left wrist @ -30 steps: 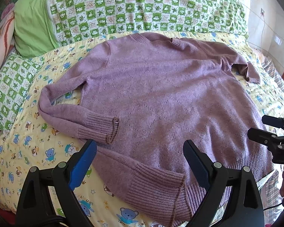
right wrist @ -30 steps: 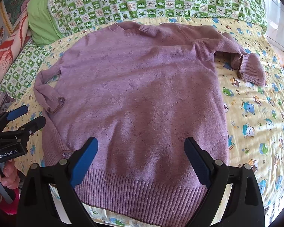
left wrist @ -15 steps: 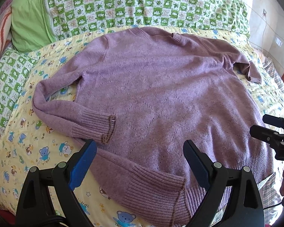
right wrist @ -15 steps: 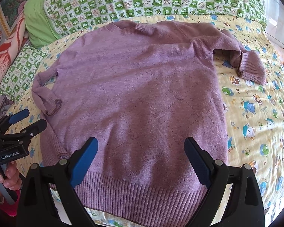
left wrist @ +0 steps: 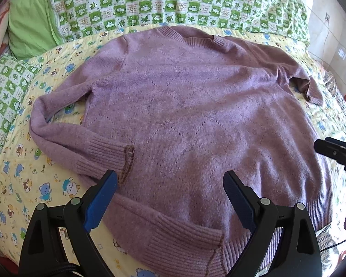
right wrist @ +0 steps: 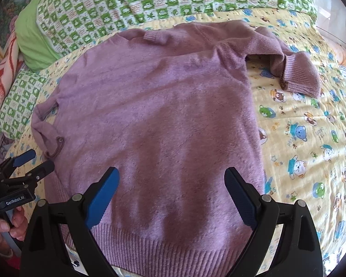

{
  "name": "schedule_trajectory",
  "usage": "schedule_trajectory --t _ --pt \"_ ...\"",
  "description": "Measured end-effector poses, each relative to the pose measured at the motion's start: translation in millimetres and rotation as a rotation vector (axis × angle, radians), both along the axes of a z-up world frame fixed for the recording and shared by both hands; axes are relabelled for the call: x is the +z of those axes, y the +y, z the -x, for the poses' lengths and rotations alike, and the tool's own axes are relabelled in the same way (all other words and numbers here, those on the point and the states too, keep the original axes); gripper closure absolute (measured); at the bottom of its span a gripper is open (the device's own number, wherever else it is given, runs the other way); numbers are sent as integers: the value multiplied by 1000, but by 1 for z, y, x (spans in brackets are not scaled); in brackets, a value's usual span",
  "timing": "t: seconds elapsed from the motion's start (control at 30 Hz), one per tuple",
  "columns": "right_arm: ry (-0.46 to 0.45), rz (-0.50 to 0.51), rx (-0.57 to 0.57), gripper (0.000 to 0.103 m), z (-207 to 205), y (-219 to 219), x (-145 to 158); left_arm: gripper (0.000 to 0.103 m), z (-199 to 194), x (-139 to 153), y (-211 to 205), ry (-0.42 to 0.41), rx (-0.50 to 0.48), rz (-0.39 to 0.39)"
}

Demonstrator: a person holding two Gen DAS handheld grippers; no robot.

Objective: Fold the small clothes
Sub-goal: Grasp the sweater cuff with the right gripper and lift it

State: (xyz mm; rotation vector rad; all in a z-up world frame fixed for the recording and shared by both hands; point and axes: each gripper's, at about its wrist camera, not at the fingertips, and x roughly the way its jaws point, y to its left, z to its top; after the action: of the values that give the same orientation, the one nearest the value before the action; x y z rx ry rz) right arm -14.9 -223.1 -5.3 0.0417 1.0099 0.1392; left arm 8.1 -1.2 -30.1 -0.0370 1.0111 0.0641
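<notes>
Both cameras have crept forward over the last second, so the purple sweater [left wrist: 191, 120] fills more of each view while it lies just as it did: flat, front up, neck toward the green checked pillows [left wrist: 173, 0] at the head of the bed. Nothing on the cloth has shifted, so I read this as approach only, with no fold begun.

My left gripper [left wrist: 170, 191] hangs over the lower left part of the sweater, its 2 blue pads spread wide and holding nothing. Just ahead of its left pad lies the left cuff [left wrist: 108, 159], doubled back so the ribbing rests against the body panel. The near hem corner below it is turned up on itself.

My right gripper [right wrist: 173, 187] hovers above the ribbed hem [right wrist: 173, 247], tongs likewise apart and empty. The right sleeve [right wrist: 295, 73] is bent, its cuff lying out on the yellow cartoon-print quilt [right wrist: 311, 150], clear of the body.

I judge the first step is still open: probably take a sleeve or a side edge and bring it across the middle. The knit looks soft and thick, so a pinch may gather 2 layers at the turned-up hem.

As for containers, I see no basket, box or drawer in either view; the sweater sits only on the quilt.
</notes>
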Motion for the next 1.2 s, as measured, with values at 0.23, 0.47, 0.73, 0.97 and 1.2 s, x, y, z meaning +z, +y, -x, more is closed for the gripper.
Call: schedule_trajectory --t 0.23,0.47,0.73,0.97,1.2 --pt "-16 -20 -88 10 -22 -38 7 10 -27 1 4 3 16 1" --pt "-76 11 -218 10 -58 -94 23 10 -62 5 9 -6 31 3" --pt "-106 73 -295 10 -115 -142 24 10 -109 7 15 -10 55 13" --pt "-52 162 -258 14 -152 -156 -4 10 -151 2 15 1 57 4" --pt "-22 61 -237 95 -148 -182 -10 10 -178 -6 28 15 94 24"
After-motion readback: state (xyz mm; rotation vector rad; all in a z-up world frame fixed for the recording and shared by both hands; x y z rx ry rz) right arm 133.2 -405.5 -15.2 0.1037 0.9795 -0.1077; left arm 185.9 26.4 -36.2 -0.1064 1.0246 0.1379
